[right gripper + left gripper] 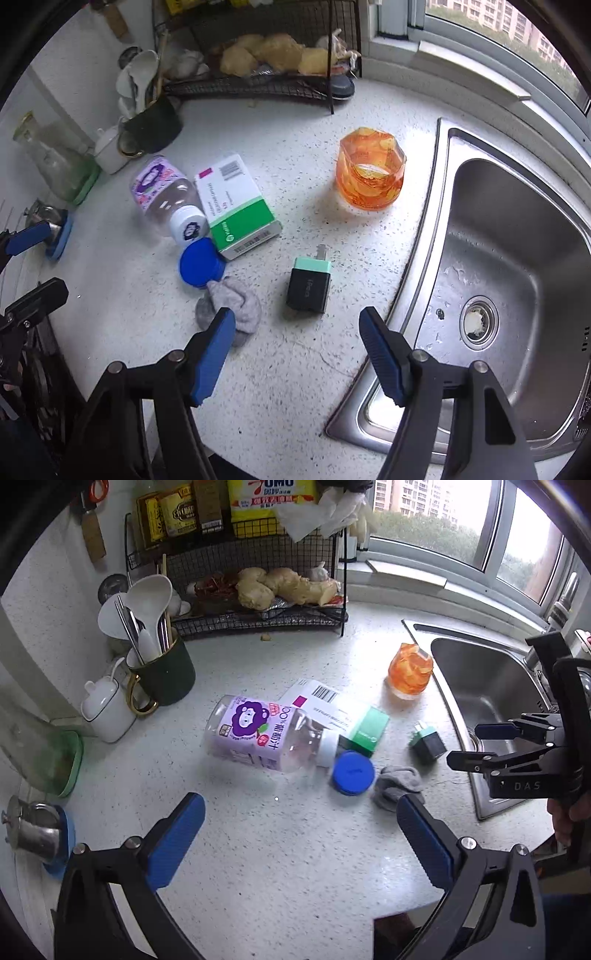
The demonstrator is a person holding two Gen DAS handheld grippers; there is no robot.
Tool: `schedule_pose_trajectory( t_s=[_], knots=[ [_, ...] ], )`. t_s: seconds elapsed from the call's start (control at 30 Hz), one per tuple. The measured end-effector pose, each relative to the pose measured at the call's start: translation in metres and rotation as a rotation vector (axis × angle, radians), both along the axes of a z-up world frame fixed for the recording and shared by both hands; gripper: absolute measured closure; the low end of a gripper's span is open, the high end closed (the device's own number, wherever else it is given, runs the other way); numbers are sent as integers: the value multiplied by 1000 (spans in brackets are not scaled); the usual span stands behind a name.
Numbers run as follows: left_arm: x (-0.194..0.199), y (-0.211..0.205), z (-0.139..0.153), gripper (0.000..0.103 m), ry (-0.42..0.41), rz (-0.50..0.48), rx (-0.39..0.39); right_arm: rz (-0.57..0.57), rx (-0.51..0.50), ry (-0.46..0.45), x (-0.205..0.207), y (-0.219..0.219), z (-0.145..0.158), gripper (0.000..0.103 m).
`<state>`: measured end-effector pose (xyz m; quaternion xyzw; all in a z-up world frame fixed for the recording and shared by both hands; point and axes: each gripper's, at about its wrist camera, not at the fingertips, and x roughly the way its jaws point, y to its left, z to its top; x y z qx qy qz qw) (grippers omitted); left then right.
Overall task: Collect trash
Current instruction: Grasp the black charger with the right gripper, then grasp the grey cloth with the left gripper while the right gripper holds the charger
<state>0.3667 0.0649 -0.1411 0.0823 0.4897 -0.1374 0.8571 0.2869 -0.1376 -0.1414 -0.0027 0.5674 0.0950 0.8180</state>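
Two hand-held grippers are held above a speckled white countertop (pixel 303 369), both pointed steeply downward. The left gripper (pixel 301 834) is spread wide, with nothing between its blue pads. The right gripper (pixel 297 354) is also parted and empty, though less widely.

The trash is clustered on the counter beside a steel sink (pixel 517 258). A clear juice bottle (pixel 258 734) with a purple label is laid on its side, ahead of the left gripper and well apart from it. A white-and-green carton (pixel 238 206) is positioned against the bottle's neck, and a blue cap (pixel 199 266) is seen touching both the bottle's white cap and the carton. A crumpled grey cloth (pixel 236 306) lies just beyond the cap, next to the right gripper's left finger; contact cannot be determined. A small black-and-mint charger plug (pixel 308 288) is located directly ahead of the right gripper's gap, near but apart. An orange plastic wrapper (pixel 369 173) stands farther back, near the sink edge.
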Motion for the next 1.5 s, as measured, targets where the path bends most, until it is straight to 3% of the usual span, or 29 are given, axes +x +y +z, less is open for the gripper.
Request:
schedule_pose_trajectory(
  t_s=[0.1, 0.23, 0.57, 0.7, 0.77, 1.2, 1.33, 1.5],
  knots=[
    [10, 7, -10, 0, 23, 4, -12, -8, -14, 18, 8, 3, -7, 35],
    [15, 10, -18, 0, 49, 1, -51, -7, -28, 36, 18, 5, -17, 46],
    [19, 6, -33, 0, 87, -50, -26, -27, -9, 85, 36, 15, -43, 58],
    [21, 12, -31, 0, 114, -29, -120, -32, -39, 70, 39, 12, -51, 72],
    [22, 12, -32, 0, 125, -18, -152, -30, -32, 76, 41, 11, -54, 72],
    [25, -35, -56, 0, 187, -96, -156, -79, -17, 51, 19, -11, -42, 74],
    [35, -48, -70, 0, 257, -52, -176, -102, -1, 36, 6, -27, -33, 74],
    [41, -64, -77, 0, 279, -27, -168, -123, 4, 30, -6, -44, -29, 74]
  ],
)
